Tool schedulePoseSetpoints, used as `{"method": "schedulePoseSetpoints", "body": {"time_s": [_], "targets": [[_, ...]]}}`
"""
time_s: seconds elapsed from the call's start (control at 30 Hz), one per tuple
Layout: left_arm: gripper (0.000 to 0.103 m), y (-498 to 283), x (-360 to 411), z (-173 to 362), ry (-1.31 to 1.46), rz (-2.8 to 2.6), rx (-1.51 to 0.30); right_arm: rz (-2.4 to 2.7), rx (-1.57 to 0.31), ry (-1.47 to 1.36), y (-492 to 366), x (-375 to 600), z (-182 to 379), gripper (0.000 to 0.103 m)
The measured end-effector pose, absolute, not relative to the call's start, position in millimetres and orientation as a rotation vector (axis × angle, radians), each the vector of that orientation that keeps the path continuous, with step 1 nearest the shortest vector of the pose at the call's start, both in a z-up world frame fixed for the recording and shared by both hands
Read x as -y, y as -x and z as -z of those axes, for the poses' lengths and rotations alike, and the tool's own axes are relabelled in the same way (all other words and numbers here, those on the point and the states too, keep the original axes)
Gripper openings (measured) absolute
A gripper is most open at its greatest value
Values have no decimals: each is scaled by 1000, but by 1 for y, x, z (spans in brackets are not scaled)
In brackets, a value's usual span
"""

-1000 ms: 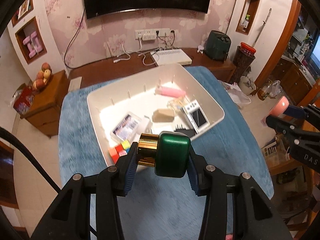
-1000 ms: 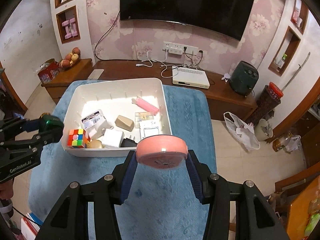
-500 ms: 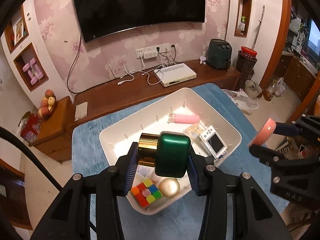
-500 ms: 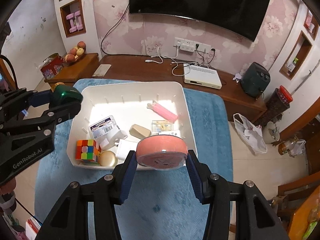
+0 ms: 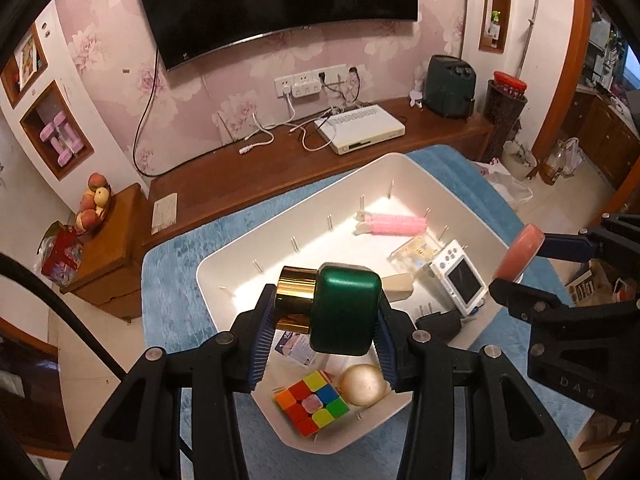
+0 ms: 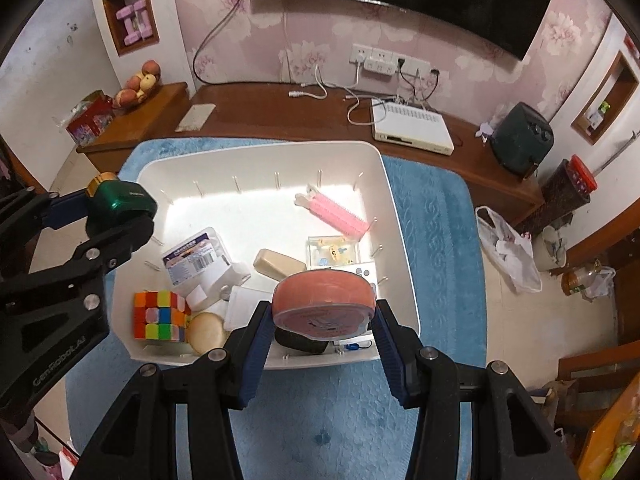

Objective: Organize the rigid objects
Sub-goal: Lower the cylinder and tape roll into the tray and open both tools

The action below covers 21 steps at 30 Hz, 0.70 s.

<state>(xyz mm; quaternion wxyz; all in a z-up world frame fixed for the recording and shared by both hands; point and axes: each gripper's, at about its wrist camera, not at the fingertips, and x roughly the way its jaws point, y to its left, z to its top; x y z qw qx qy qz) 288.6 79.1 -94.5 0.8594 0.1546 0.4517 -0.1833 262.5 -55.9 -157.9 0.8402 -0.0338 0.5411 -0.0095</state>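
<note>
The left gripper [image 5: 324, 344] is closed on a green bottle [image 5: 346, 312] with a gold cap [image 5: 295, 300]; its blue pads press the two sides of the bottle. In the right wrist view a small line of print is on the green side, too small to read, and the black arm below it carries the grey word "GenRobot.AI". The right gripper [image 6: 322, 352] is closed on a round pink tin [image 6: 324, 306], which lies flat between the pads. In the left wrist view this gripper's black arm shows the letters "DAS", cut by the edge of the part.

Both held things hang over the near part of a white tray [image 6: 404, 240], which stands on a blue cloth [image 6: 432, 216]. In the near left corner of the tray lie a colour cube [image 6: 158, 316] and, just beside it, a gold round thing [image 6: 206, 332]. Further in there is a clear box with a blue and white label [image 6: 196, 258]; its print cannot be read. Near it lies a beige block [image 6: 278, 264], then a clear case [image 6: 334, 250], and a white camera [image 5: 460, 280] with a dark screen. A pink comb [image 6: 338, 214] lies at the far side.

Behind the table a white box [image 6: 412, 128] sits on a brown shelf, under a dark television [image 5: 276, 0].
</note>
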Motion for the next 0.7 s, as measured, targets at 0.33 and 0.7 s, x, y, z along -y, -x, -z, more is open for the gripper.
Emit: {"method": "schedulePoseSetpoints", "body": {"time_s": [0.33, 0.7], "targets": [[48, -298, -76, 107, -343, 387, -972, 32, -1186, 75, -280, 57, 171, 51], [58, -291, -74, 99, -323, 405, -929, 64, -1165, 94, -275, 62, 163, 67]]}}
